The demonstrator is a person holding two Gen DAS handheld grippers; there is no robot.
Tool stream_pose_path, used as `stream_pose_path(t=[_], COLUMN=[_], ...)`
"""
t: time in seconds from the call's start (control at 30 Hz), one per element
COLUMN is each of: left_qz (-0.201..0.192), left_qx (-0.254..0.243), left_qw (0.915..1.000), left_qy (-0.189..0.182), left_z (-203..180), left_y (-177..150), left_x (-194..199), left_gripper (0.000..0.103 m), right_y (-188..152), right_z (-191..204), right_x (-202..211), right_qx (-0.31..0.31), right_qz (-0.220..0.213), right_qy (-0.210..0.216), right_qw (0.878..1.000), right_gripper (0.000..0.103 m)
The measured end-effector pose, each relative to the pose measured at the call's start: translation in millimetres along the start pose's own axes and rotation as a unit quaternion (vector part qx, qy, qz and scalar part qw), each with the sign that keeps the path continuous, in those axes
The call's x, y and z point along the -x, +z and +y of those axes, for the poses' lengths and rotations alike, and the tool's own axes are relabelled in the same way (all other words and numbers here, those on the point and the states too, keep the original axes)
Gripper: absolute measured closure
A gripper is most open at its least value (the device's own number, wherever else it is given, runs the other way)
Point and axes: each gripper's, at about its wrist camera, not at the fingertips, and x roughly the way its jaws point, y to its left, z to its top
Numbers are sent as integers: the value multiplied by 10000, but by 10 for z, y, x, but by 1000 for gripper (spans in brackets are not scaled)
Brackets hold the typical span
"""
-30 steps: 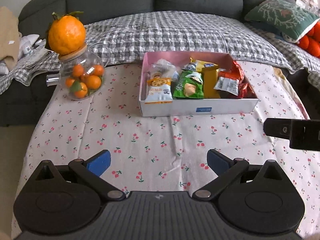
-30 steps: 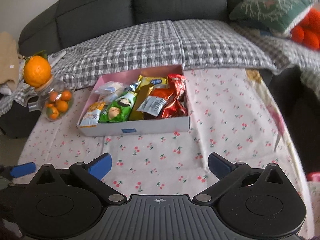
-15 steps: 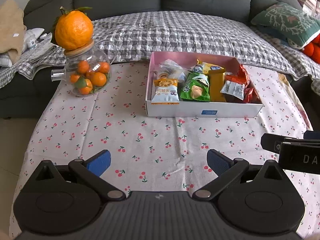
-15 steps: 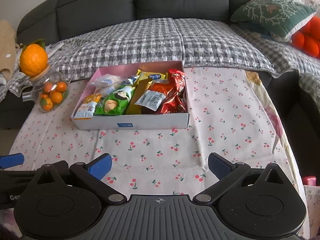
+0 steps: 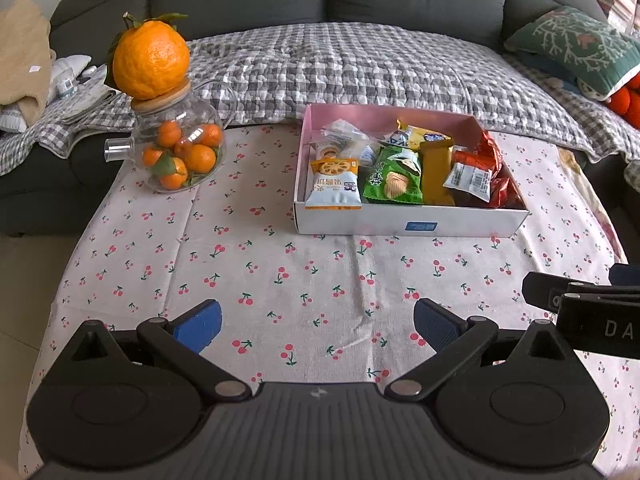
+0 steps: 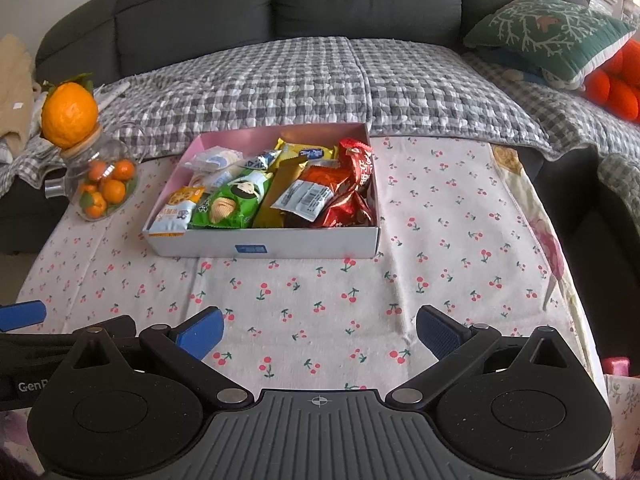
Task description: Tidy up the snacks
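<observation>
Glass jar (image 5: 180, 152) of small oranges at worktop far left, one big orange (image 5: 150, 64) on its lid. Box (image 5: 408, 224), white outside and pink inside, sits centre-back, crammed with snack packets (image 5: 394, 178). Cherry-print cloth (image 5: 280, 280) bare between box and near edge. Left gripper (image 5: 316, 322) and right gripper (image 6: 318, 326): fingers spread, holding nothing.

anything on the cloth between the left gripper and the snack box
Nothing: in the left wrist view only bare cherry-print tablecloth lies between the open left gripper and the snack box.
</observation>
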Motion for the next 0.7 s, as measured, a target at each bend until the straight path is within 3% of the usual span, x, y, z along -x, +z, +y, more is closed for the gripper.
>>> stream_pose_path(t=[0.7], left_qz=[2], left_qx=[9], left_qw=[10000], left_qy=[5], left_z=[-14], left_y=[-2], left_x=[4], left_gripper=[1], right_y=[-8], right_z=[-17], right_x=[-14], right_qx=[-52], right_qz=[67], right_qy=[30], right_qw=[10000], right_gripper=[0])
